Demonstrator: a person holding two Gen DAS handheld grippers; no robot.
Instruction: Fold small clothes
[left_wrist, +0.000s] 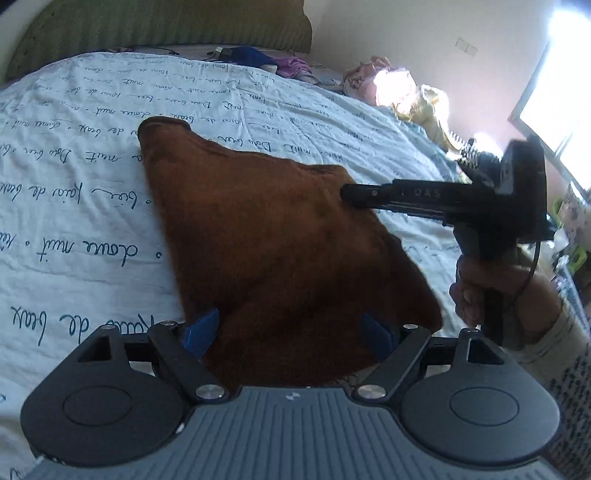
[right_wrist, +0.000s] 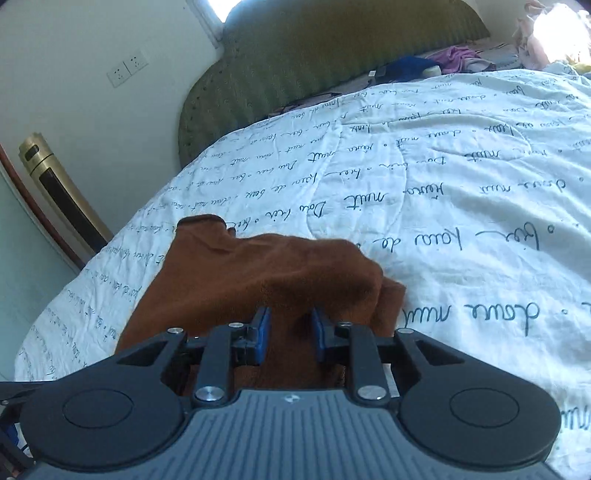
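- Left gripper (left_wrist: 290, 334): jaws released and spread wide, nothing pinched — the brown garment (left_wrist: 266, 236) lies flat between and ahead of them on the bed (left_wrist: 74, 192).
- Right gripper (right_wrist: 288, 332): jaws narrowly parted; the cloth bunches up between the blue pads (right_wrist: 263, 332), but I cannot tell whether they press on it.
- Risk: if that cloth catches on a pad, drawing the right gripper away could drag the fold open.
- Risk: the raised hump near the right jaws may slump and skew the edges.
- Beyond: a printed quilt, with other clothes (left_wrist: 288, 64) well apart by the headboard (right_wrist: 332, 55).
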